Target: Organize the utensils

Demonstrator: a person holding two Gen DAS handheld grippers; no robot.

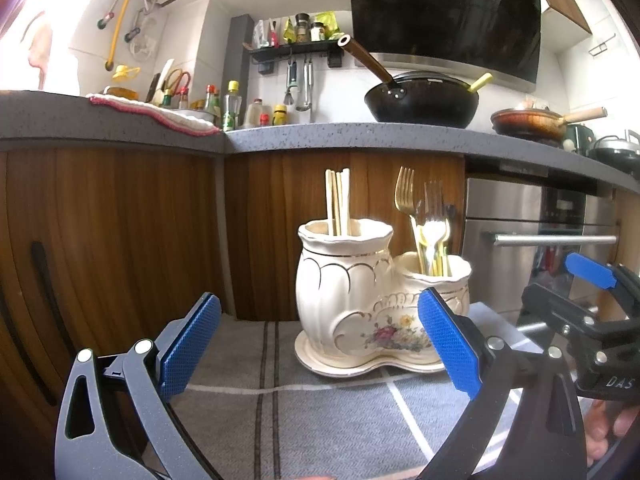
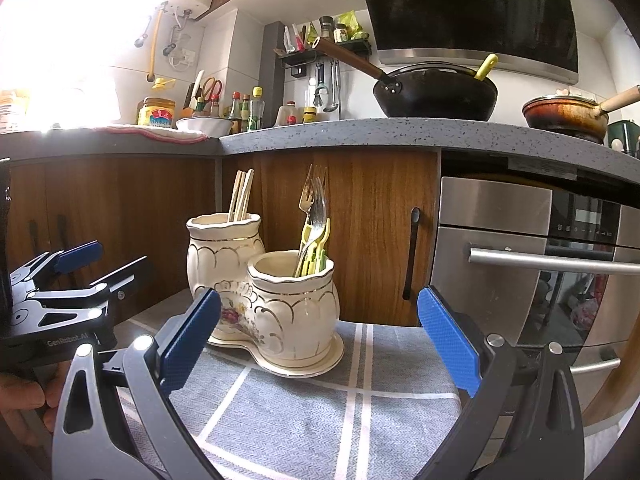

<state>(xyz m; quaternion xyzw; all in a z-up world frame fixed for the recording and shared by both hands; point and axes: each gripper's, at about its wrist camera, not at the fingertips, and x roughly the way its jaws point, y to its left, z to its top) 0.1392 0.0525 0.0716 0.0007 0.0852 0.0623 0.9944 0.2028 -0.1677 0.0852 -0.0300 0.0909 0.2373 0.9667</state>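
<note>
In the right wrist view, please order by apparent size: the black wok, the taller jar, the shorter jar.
1. Black wok, though farther away.
2-3. Taller jar and shorter jar look similar; the shorter one is nearer, so unsure.

A home kitchen: a black wok (image 1: 422, 100) on the far speckled countertop (image 1: 340, 136), sauce bottles (image 1: 232, 106) (left of it), a steel oven (image 2: 532, 264) at right.

Left gripper (image 1: 320, 344) wide open, nothing in it. Cream ceramic holder (image 1: 360, 304) sits near the grey cloth's (image 1: 304, 420) far edge, chopsticks (image 1: 338, 202) and forks (image 1: 424, 224) standing inside.
</note>
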